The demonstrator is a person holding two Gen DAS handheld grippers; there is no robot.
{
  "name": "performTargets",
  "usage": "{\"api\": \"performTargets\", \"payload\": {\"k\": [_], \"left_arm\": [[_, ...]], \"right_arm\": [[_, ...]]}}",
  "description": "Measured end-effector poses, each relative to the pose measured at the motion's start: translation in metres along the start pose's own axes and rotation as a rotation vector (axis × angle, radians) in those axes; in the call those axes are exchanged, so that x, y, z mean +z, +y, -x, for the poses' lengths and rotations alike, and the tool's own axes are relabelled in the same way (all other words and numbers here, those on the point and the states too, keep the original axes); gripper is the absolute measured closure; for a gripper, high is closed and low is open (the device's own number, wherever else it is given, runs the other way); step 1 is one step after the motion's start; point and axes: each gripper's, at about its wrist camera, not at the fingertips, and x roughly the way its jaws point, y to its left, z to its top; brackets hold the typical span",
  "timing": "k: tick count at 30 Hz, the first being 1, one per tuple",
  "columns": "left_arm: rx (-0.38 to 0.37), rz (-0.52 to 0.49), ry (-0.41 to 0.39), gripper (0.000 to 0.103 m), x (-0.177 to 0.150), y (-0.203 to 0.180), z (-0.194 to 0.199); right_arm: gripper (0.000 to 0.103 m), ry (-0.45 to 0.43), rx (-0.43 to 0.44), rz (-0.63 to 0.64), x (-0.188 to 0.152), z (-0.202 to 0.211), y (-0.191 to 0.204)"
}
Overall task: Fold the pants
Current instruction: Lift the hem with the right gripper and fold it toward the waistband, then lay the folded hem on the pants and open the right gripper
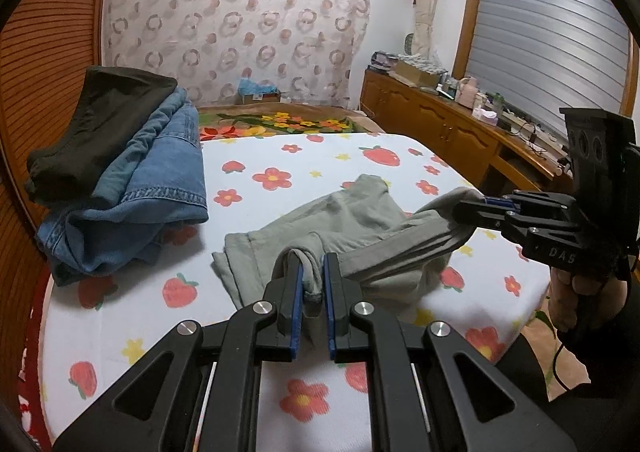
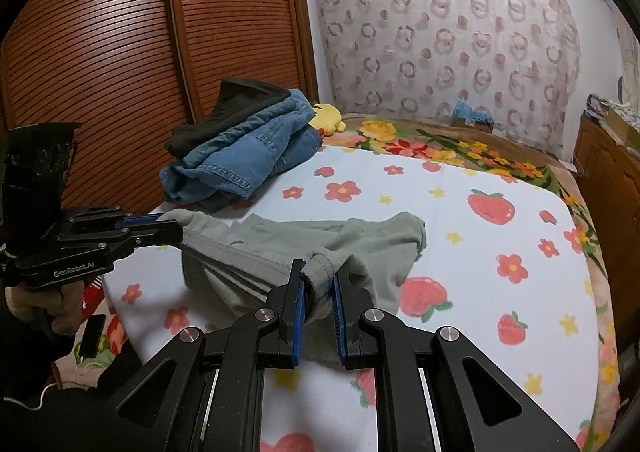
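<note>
A bed is covered by a white sheet printed with red flowers and strawberries (image 1: 256,155), beyond which a brown floral blanket (image 1: 280,119) is laid. At the sheet's near edge a pair of grey-green cotton pants (image 1: 340,219) is lifted at two points while its far part is left lying on the sheet. The left gripper (image 1: 312,280) is clamped narrowly on a bunched hem, and the right gripper (image 2: 320,284) is likewise pinched on a gathered edge, the cloth being stretched between them. A pile of blue denim topped by a dark garment (image 1: 120,167) is set well apart, towards the ribbed wooden sliding doors (image 2: 120,31). A circle-patterned sheer curtain (image 1: 240,23) is hung on the far wall, and a cluttered wooden sideboard (image 1: 440,119) is placed under a shuttered window (image 1: 548,31).
</note>
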Motion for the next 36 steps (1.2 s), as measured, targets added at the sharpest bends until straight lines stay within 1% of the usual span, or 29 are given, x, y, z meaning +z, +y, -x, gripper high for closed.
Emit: {"api": "performTargets", "payload": {"k": [5,11,16,23,27,29,30,31,32,33,34,35,36], "left_arm": [[-0.007,0.019,0.002,0.092,0.006,0.006,-0.009],[0.013,0.03,0.012,0.092,0.013,0.014,-0.025],[0.023,0.026,0.03,0.092,0.014,0.017,-0.036],[0.033,0.029,0.058,0.092,0.012,0.021,-0.049],[0.053,0.024,0.074,0.092,0.011,0.022,-0.057],[0.054,0.036,0.086,0.087,0.01,0.023,-0.059],[0.056,0.039,0.092,0.086,0.009,0.023,-0.06],[0.06,0.039,0.095,0.081,0.009,0.023,-0.059],[0.065,0.034,0.094,0.074,0.008,0.023,-0.058],[0.066,0.03,0.092,0.07,0.008,0.023,-0.057],[0.067,0.023,0.087,0.062,0.007,0.022,-0.054],[0.066,0.022,0.082,0.056,0.006,0.022,-0.052],[0.06,0.022,0.074,0.056,0.005,0.022,-0.048]], "right_arm": [[0.091,0.004,-0.009,-0.005,0.007,-0.018,-0.007],[0.09,0.014,-0.021,-0.018,0.019,-0.043,-0.015],[0.09,0.038,-0.031,-0.025,0.018,-0.063,-0.018],[0.09,0.059,-0.04,-0.031,0.018,-0.076,-0.021],[0.09,0.073,-0.035,-0.042,0.018,-0.078,-0.024],[0.086,0.071,-0.037,-0.052,0.017,-0.075,-0.025],[0.08,0.068,-0.041,-0.054,0.017,-0.073,-0.026],[0.077,0.061,-0.046,-0.056,0.018,-0.069,-0.025],[0.076,0.053,-0.048,-0.056,0.017,-0.065,-0.026],[0.074,0.044,-0.047,-0.056,0.017,-0.06,-0.026],[0.07,0.039,-0.048,-0.055,0.016,-0.057,-0.026],[0.069,0.034,-0.054,-0.052,0.015,-0.052,-0.027],[0.068,0.029,-0.062,-0.049,0.014,-0.047,-0.027]]}}
